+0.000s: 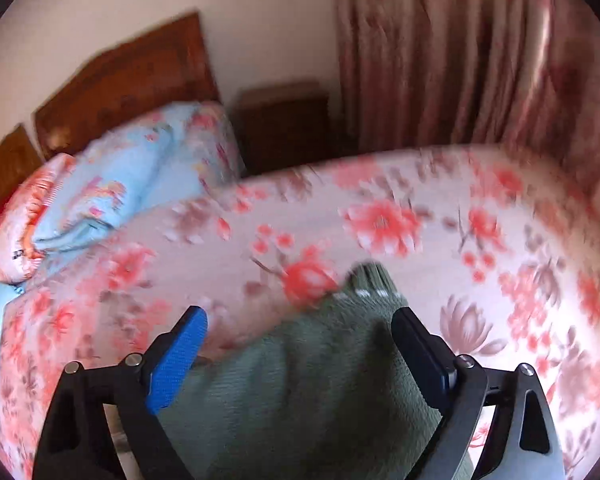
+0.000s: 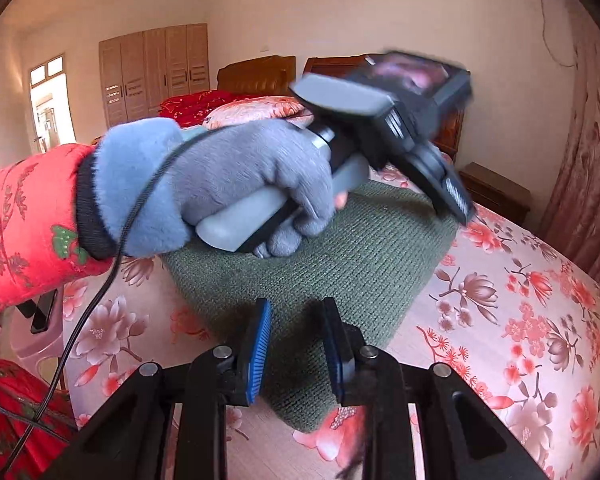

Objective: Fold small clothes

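A folded green knit garment (image 2: 352, 264) lies flat on the floral bed sheet (image 2: 520, 320). My right gripper (image 2: 297, 304) hovers over its near edge, the blue pads a small gap apart with nothing pinched between them. A hand in a grey-blue glove (image 2: 228, 184) holds my left gripper (image 2: 460, 208) low over the garment's far right corner. In the blurred left wrist view the left gripper (image 1: 300, 314) is open wide, and the green garment (image 1: 300, 380) fills the space below and between its fingers; whether they touch it I cannot tell.
A folded blue quilt (image 1: 140, 184) and a pillow (image 1: 16, 224) lie by the wooden headboard (image 1: 124, 80). A nightstand (image 1: 288, 124) and curtains (image 1: 460, 60) stand beyond the bed. A cable (image 2: 100, 292) hangs from the gloved hand. A pink stool (image 2: 36, 320) stands at the left.
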`<act>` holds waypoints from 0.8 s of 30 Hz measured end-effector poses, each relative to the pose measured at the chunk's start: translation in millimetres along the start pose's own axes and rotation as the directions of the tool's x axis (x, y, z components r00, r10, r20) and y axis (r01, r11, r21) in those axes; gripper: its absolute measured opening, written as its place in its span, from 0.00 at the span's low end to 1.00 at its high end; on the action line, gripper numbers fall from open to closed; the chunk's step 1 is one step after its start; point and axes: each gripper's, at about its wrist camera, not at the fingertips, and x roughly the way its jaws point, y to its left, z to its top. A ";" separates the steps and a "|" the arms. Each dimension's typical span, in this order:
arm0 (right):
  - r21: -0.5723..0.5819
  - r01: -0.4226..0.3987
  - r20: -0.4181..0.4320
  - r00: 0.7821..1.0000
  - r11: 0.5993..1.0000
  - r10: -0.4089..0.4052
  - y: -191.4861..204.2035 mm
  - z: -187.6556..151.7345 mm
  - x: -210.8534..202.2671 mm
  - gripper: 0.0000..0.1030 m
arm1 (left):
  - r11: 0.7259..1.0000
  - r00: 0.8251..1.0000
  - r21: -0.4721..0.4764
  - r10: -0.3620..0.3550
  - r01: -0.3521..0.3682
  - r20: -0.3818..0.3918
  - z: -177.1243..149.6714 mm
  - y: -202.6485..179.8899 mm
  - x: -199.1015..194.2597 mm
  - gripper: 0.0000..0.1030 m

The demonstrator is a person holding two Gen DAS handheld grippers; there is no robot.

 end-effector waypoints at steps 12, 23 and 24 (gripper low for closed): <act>0.058 0.091 0.004 0.996 0.994 -0.092 -6.2 6.9 -0.4 0.25 | 0.995 0.994 -0.095 -0.007 0.018 0.108 -148.9 58.2 -121.0 1.00; 0.042 0.147 -0.027 0.989 0.988 -0.146 4.2 5.9 -8.2 0.25 | 0.980 0.990 -0.190 0.085 -0.062 0.114 -202.9 77.0 -132.7 1.00; 0.041 0.157 -0.051 0.987 0.987 -0.155 3.9 3.2 -4.2 0.25 | 0.976 0.993 -0.207 0.090 -0.071 0.080 -207.2 82.8 -127.3 1.00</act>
